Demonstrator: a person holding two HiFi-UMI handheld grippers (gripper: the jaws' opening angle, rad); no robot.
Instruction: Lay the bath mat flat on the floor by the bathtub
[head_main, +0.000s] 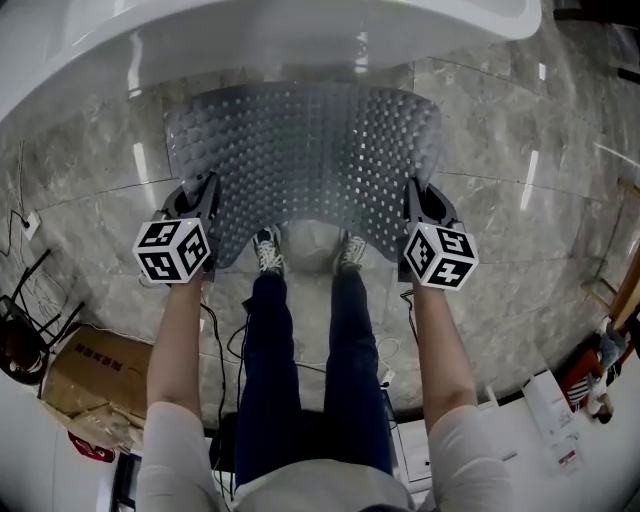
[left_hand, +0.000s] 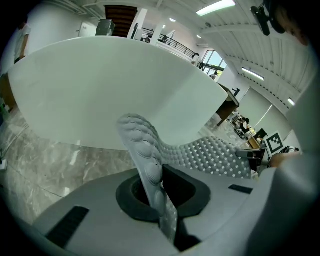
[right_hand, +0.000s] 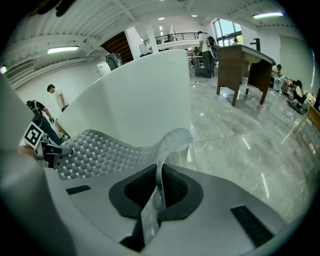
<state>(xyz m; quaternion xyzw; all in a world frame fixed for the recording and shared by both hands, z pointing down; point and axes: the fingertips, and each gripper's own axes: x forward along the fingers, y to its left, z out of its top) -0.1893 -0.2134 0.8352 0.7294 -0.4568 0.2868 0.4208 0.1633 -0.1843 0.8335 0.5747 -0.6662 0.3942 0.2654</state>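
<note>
Gripping the bath mat (head_main: 305, 150) by its two near corners, the left gripper (head_main: 203, 190) and the right gripper (head_main: 416, 195) hold it spread wide over the marble floor (head_main: 500, 230), right in front of the white bathtub (head_main: 250, 30). In the left gripper view the jaws are clenched on the mat's bumpy edge, which stands up between them and curls over toward the tub wall. The right gripper view shows the same: jaws pinched tight on a thin fold of the mat, with the studded sheet running off to the left toward the other gripper.

From the head view the mat's far edge lies close under the tub's rim; whether it touches the floor there cannot be told. Its near edge dips between the two grippers, and the person's shoes (head_main: 268, 250) stand just at that edge, toes close against it or slightly under it.

Behind the person, a cardboard box (head_main: 85, 375) sits at the lower left, next to a dark stand (head_main: 20, 330). Black cables (head_main: 225, 340) trail across the floor beside the legs. White packages (head_main: 555, 410) lie at the lower right. The right gripper view also takes in a brown table (right_hand: 245, 65) well beyond the tub and a person (right_hand: 57, 95) standing far off at the left.
</note>
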